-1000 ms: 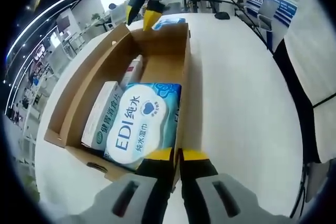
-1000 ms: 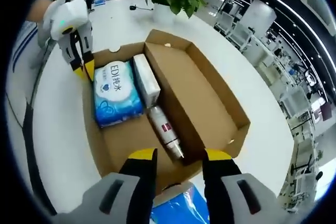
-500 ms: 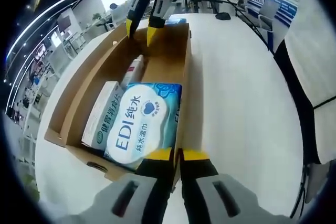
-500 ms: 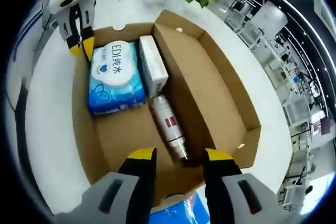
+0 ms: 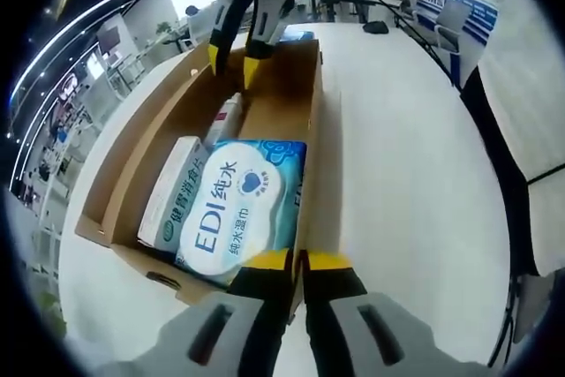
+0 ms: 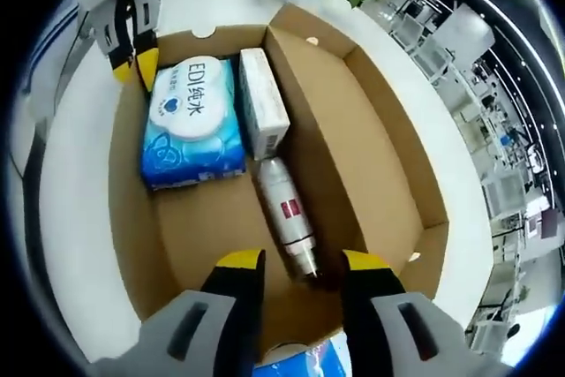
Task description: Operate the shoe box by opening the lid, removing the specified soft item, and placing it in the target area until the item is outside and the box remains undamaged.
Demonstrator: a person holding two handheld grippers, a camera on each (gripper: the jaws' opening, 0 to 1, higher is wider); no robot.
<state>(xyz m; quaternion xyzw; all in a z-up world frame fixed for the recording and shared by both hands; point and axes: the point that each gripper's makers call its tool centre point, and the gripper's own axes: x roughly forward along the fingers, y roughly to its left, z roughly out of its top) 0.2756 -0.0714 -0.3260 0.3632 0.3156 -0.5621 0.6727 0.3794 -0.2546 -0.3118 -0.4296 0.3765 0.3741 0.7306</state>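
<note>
Shoe box point(image 6: 371, 143): open on the white table point(image 5: 415, 156), lid flap laid out alongside.
Wet-wipes pack point(image 6: 192, 121): blue, flat inside box, touching white carton point(image 6: 263, 101).
Bottle point(image 6: 290, 216): lying on box floor.
Left gripper point(image 5: 297, 260): jaws pinched on box end wall.
Right gripper point(image 6: 294, 260): jaws spread, over bottle cap end, holding nothing.
</note>
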